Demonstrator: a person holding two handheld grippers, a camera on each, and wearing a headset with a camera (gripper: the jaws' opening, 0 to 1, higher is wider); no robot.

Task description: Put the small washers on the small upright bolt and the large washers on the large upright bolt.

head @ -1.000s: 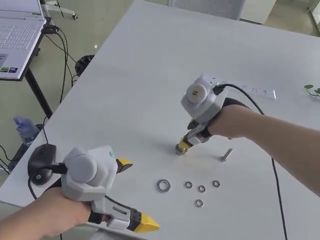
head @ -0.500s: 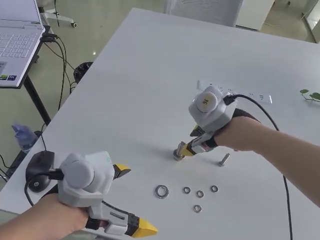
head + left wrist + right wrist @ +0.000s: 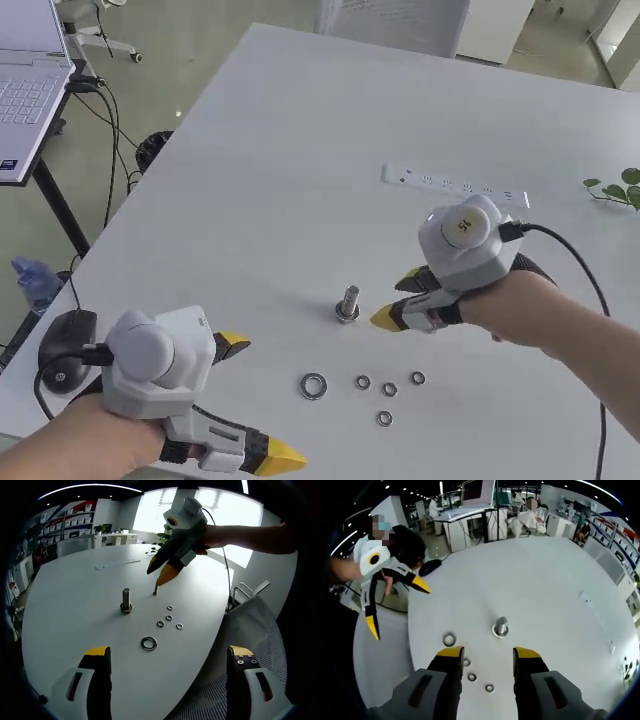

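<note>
Power strip [image 3: 455, 187] lay upper centre of head view. Plant [image 3: 615, 187] at right edge, laptop [image 3: 25, 90] upper left, mouse [image 3: 60, 350] lower left. Large bolt [image 3: 347, 304] stood upright mid-frame. Large washer [image 3: 313, 385] and four small washers [image 3: 389, 389] lay loose on table just below it. Small bolt [image 3: 155, 591] stood just under right gripper's tip in left gripper view; in head view right hand [image 3: 510, 300] covered that spot. Right gripper [image 3: 398, 298] hovered just right of large bolt, jaws spread, empty. Left gripper [image 3: 256, 400] at lower left, well apart from washers, jaws wide apart, empty.
</note>
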